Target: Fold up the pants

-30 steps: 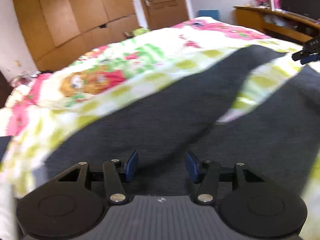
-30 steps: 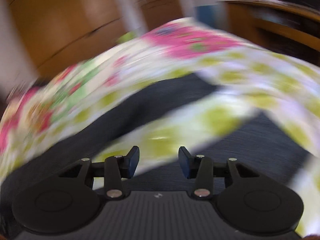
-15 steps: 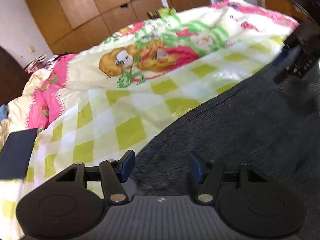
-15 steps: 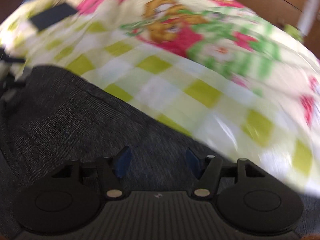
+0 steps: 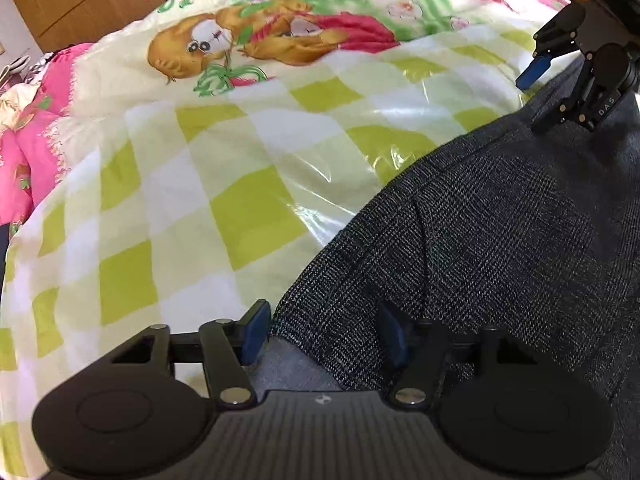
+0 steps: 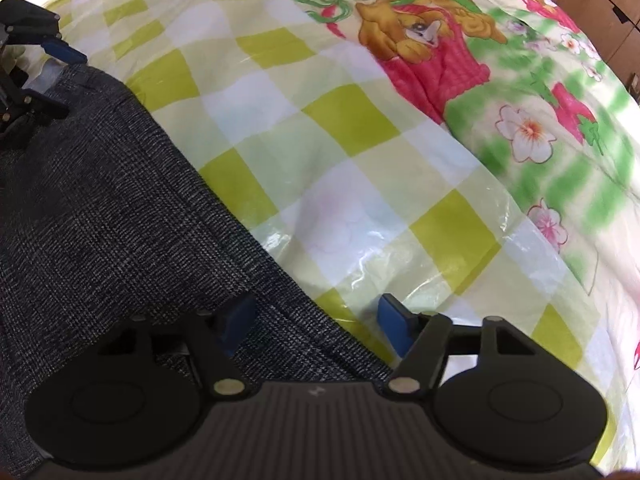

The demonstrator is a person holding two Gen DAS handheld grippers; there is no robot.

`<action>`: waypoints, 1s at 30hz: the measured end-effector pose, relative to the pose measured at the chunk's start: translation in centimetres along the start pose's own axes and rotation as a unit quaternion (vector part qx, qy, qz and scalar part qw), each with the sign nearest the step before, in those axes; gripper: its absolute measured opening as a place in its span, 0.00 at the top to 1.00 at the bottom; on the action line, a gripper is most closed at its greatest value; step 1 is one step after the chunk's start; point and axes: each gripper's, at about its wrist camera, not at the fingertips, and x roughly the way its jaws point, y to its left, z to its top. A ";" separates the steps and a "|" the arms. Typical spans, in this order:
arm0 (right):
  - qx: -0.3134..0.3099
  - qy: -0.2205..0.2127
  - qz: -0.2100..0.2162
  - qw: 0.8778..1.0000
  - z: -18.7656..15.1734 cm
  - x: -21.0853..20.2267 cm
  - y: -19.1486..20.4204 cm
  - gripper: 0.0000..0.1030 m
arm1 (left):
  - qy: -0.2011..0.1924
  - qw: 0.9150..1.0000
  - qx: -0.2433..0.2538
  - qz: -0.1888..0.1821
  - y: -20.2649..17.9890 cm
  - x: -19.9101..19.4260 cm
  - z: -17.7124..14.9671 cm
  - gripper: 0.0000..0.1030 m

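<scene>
Astride pants (image 5: 500, 240) edge, spread tongs (image 5: 322, 332).

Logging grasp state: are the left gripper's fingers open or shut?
Open: the left gripper has blue-padded fingers apart, straddling the dark grey woven pants' edge.

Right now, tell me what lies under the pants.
The dark pants lie on a green-and-white checked plastic sheet, itself spread over a teddy-bear bedspread. Both open grippers, left and right, straddle the pants' edge. Whatever lies directly beneath the fabric is hidden.
</scene>
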 end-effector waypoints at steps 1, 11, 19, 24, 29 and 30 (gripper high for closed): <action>-0.001 -0.002 0.002 1.000 0.0 -0.2 0.2 0.51 | -0.001 1.000 0.009 0.007 -0.4 -0.1 0.0 0.39; -0.004 -0.032 -0.042 0.999 -1.2 -4.4 2.6 0.97 | -0.025 0.997 0.043 0.067 -2.5 -3.0 -1.1 0.77; -0.002 -0.088 -0.042 0.995 -7.2 -14.5 8.6 0.99 | -0.061 0.994 0.080 0.045 -7.6 -10.3 -4.8 0.83; 0.021 -0.095 -0.024 0.995 -14.3 -19.2 15.0 1.00 | -0.081 0.992 0.085 0.038 -12.2 -14.4 -9.9 0.83; 0.031 -0.081 -0.037 0.996 -15.8 -18.5 16.3 0.98 | -0.085 0.990 0.091 0.067 -13.6 -14.9 -11.6 0.79; 0.027 -0.088 -0.043 0.995 -15.2 -18.2 16.0 0.94 | -0.093 0.989 0.088 0.071 -13.3 -14.9 -11.2 0.79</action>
